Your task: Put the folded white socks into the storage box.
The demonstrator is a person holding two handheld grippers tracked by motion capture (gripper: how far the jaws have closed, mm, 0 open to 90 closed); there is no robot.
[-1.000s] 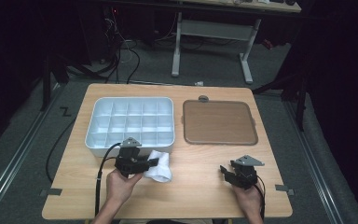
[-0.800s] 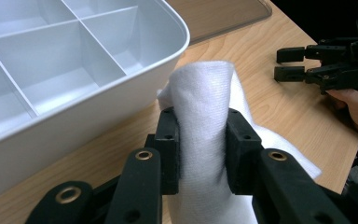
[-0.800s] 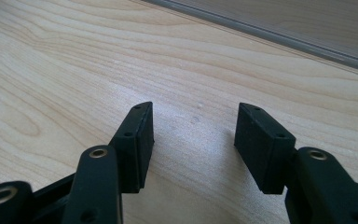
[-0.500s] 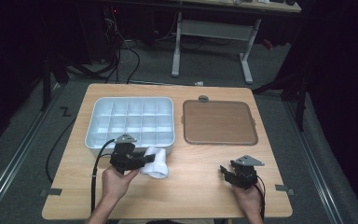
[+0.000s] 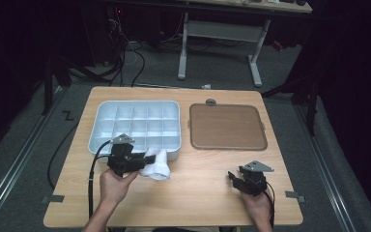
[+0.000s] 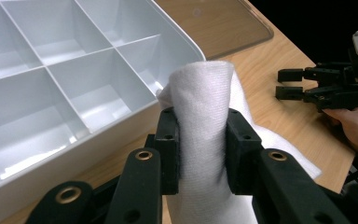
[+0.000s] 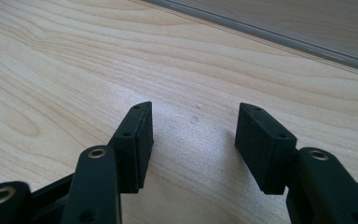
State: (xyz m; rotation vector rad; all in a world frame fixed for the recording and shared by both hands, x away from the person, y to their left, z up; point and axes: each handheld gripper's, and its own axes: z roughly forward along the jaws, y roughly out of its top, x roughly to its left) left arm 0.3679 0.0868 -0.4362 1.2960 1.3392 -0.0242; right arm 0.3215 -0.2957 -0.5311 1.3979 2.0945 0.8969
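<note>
White folded cloth (image 6: 200, 135) of soft towelling is pinched between the two black pads of the left gripper (image 6: 200, 154), which is held in a hand near the front-left part of the light wooden table (image 5: 198, 203). In the high view the cloth (image 5: 155, 164) is seen hanging from the left gripper (image 5: 137, 162) just in front of the near edge of the tray, its lower folds close to the wood; whether they touch it cannot be told.

At the front-right part of the table the right gripper (image 5: 233, 178) is held low by the other hand, well apart from the cloth. Its jaws are seen standing wide in the right gripper view (image 7: 193, 140), with bare wood between them and nothing gripped.

Farther back, a white plastic tray with a grid of compartments (image 5: 96, 129) lies on the left half of the table. Beside it, on the right half, a flat brown lid with rounded corners and a clear rim (image 5: 227, 125) is laid, apart from the tray.
</note>
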